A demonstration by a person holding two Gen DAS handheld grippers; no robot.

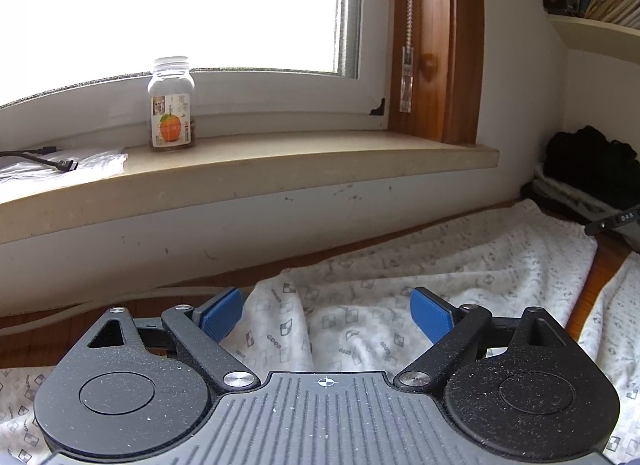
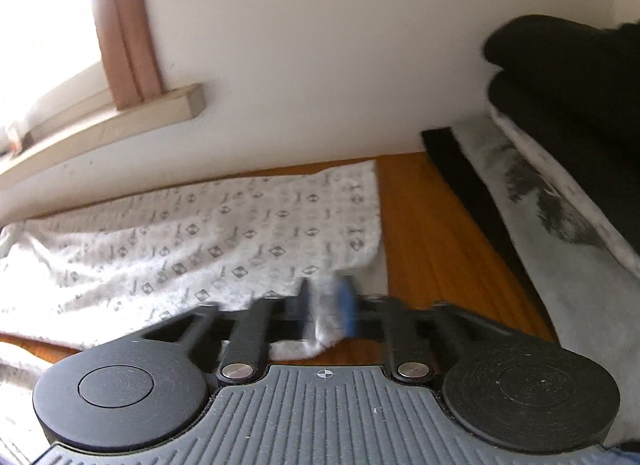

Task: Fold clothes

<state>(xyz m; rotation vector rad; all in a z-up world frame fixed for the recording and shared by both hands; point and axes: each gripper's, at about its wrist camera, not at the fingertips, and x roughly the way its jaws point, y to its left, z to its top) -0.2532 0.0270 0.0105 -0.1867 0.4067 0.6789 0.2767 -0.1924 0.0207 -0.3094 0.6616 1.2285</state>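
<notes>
the patterned white garment point(image 1: 400, 289) lay spread and rumpled along the far edge of the wooden bench point(image 2: 436, 225), close under the wall and the window sill point(image 1: 248, 169). the left gripper point(image 1: 326, 315) hung over the creased part of the cloth with its jaws spread wide and nothing between its blue pads point(image 1: 430, 319); it held nothing. the right gripper point(image 2: 330, 311) was closed down tight on a bunched corner of the garment near its right-hand hem, the fabric pinched between the pads, though that view was blurred.

the step in hand looked like taking 2 holds on the cloth before a fold. to do it well, the left gripper would need to come down on an edge or corner rather than the loose ridge in the middle, and pinch only 1 layer. the right gripper's hold should stay firm but low, so the cloth does not drag toward the dark folded pile point(image 2: 560, 77) at the bench's right end. the 2 holds should then lift evenly together.
</notes>
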